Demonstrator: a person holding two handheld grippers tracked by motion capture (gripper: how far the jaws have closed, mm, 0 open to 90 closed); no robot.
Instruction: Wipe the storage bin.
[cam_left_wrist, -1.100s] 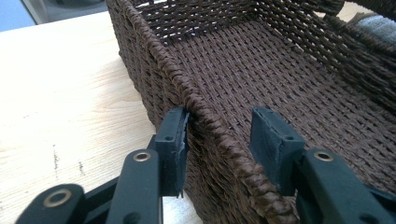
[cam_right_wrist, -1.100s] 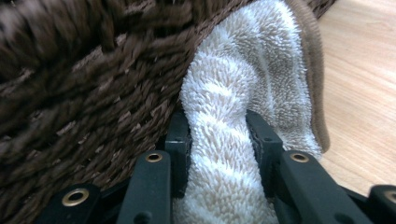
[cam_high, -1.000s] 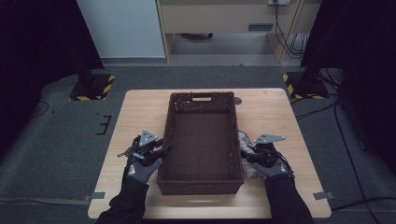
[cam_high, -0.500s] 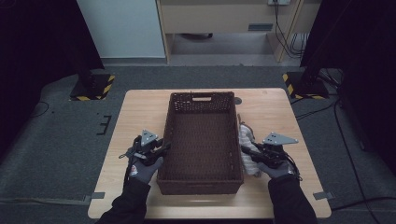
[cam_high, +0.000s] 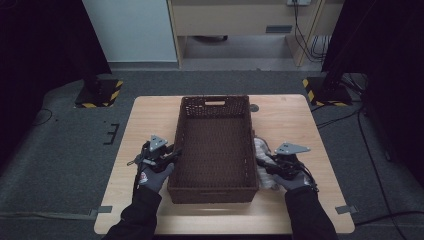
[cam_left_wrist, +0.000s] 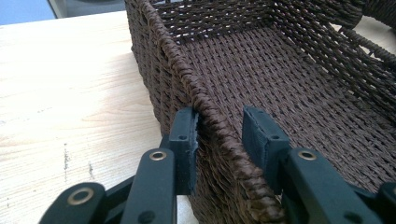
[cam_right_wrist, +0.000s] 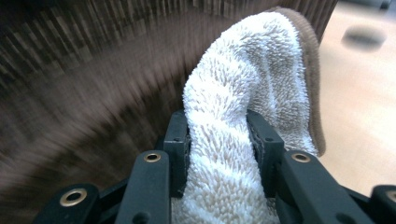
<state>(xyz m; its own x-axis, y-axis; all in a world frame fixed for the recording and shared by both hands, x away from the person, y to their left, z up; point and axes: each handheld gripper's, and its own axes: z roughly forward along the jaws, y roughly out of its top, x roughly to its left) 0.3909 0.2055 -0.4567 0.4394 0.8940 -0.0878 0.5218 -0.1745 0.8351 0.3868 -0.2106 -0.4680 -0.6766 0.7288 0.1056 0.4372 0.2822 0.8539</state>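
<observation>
A dark brown woven basket (cam_high: 215, 100) stands lengthwise in the middle of the wooden table (cam_high: 150, 120). My left gripper (cam_high: 175, 152) is at its left long wall. In the left gripper view the jaws (cam_left_wrist: 219, 133) straddle the basket rim (cam_left_wrist: 163, 42): one pad touches the outer wall and the other sits inside with a gap, so the gripper is open. My right gripper (cam_high: 260, 162) is beside the right long wall, shut on a fluffy white towel (cam_high: 261, 150). In the right gripper view the towel (cam_right_wrist: 243, 84) bulges up between the jaws (cam_right_wrist: 217, 135), against the blurred basket wall (cam_right_wrist: 93, 70).
A small dark disc (cam_high: 254, 107) lies on the table by the basket's far right corner. Bare wood runs along both sides of the basket. Grey floor, cables and black stands with yellow-striped feet surround the table.
My right gripper has shifted slightly right and toward the person with the towel in it, and more white towel shows beside the basket. The left gripper has stayed at the rim.
</observation>
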